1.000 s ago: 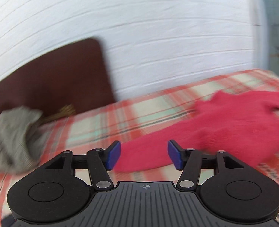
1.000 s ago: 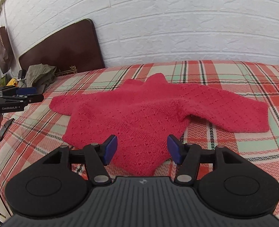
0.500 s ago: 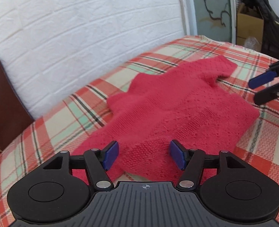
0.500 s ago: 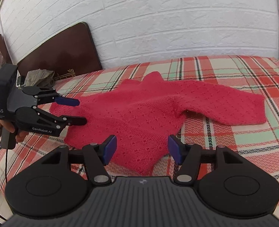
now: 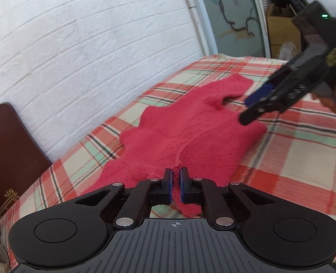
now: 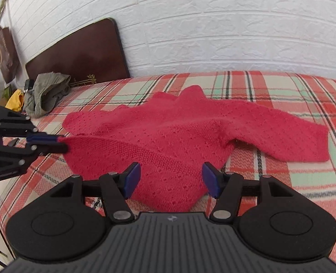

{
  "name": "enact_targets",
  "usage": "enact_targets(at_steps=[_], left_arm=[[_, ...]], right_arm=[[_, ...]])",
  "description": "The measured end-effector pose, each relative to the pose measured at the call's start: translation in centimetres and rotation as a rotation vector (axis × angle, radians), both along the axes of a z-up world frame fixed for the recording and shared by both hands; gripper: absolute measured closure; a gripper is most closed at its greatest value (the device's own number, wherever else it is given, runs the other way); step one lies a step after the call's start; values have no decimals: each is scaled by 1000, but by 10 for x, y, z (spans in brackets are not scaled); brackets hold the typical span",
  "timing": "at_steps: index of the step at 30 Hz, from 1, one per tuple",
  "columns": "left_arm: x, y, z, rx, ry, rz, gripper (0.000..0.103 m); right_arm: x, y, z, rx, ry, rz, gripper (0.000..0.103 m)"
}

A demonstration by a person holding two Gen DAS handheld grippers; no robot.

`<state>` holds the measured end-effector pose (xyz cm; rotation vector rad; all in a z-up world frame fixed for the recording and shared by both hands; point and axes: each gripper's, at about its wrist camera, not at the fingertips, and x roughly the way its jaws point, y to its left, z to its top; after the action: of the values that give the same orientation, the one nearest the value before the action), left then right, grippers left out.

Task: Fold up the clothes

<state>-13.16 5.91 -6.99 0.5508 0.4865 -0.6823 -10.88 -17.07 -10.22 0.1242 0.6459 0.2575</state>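
Left wrist view shows the left gripper (image 5: 176,183) with its jaws pressed together on a pinch of the red knitted sweater (image 5: 190,134), whose body spreads ahead of them across the plaid bedcover (image 5: 304,150). In the right wrist view the right gripper (image 6: 171,179) stands spread and empty, the sweater's hem just beyond and between its pads. The knit looks soft, light and stretchy, likely to sag and drag rather than slide, so hem corners and sleeve ends seem the surest holds.
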Motion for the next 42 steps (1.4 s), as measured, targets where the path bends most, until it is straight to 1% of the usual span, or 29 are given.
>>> enact_targets(at_steps=[4, 10, 12, 14, 15, 16, 17, 18, 19, 21, 23, 24, 26, 28, 29, 30, 32, 34, 36, 40, 42], left_arm=[[-6, 0, -12, 3, 35, 10, 102], [-5, -3, -29, 9, 61, 34, 102], [-2, -4, -32, 5, 59, 48, 102], [-1, -5, -31, 5, 47, 58, 101], [-1, -5, -31, 5, 40, 64, 100], [-1, -6, -31, 5, 33, 69, 98], [0, -5, -30, 5, 22, 76, 90], [0, -4, -29, 13, 8, 81, 82], [2, -4, -28, 24, -6, 85, 77], [4, -3, -27, 46, -36, 94, 68], [5, -2, -24, 54, -56, 96, 65], [6, -2, -21, 49, -60, 92, 58], [5, -4, -17, 39, -66, 76, 53], [0, -10, -11, 23, -62, 32, 52], [-3, -14, -8, 15, -59, 10, 50], [-8, -19, -6, 5, -58, -18, 46], [-18, -33, -3, -10, -61, -82, 45], [-28, -50, -3, -6, -79, -157, 41], [-35, -67, -9, 21, -113, -224, 36], [-39, -95, -28, 105, -149, -299, 35], [-39, -102, -35, 128, -153, -311, 34]], right_arm=[[9, 8, 1, -86, -13, 77, 35], [25, 10, -7, -203, -9, 192, 35], [33, 11, -12, -237, 9, 223, 34], [37, 11, -16, -245, 35, 242, 35], [38, 11, -19, -250, 48, 251, 41], [36, 11, -18, -241, 54, 263, 63], [30, 12, -16, -244, 46, 270, 74], [24, 14, -13, -261, 30, 276, 86], [17, 16, -9, -281, 7, 282, 95], [4, 16, 0, -275, -21, 288, 95], [-9, 15, 10, -268, -53, 284, 96], [-16, 15, 14, -269, -73, 281, 96], [-28, 13, 22, -255, -106, 269, 96], [-38, 12, 25, -243, -124, 271, 96], [-43, 12, 26, -238, -133, 272, 96], [-46, 12, 25, -226, -126, 275, 96], [-52, 12, 21, -205, -110, 286, 96], [-58, 13, 16, -185, -90, 298, 96], [-62, 11, 11, -156, -65, 308, 96], [-69, 6, 7, -100, -29, 308, 97], [-72, 2, 6, -77, -14, 314, 97]])
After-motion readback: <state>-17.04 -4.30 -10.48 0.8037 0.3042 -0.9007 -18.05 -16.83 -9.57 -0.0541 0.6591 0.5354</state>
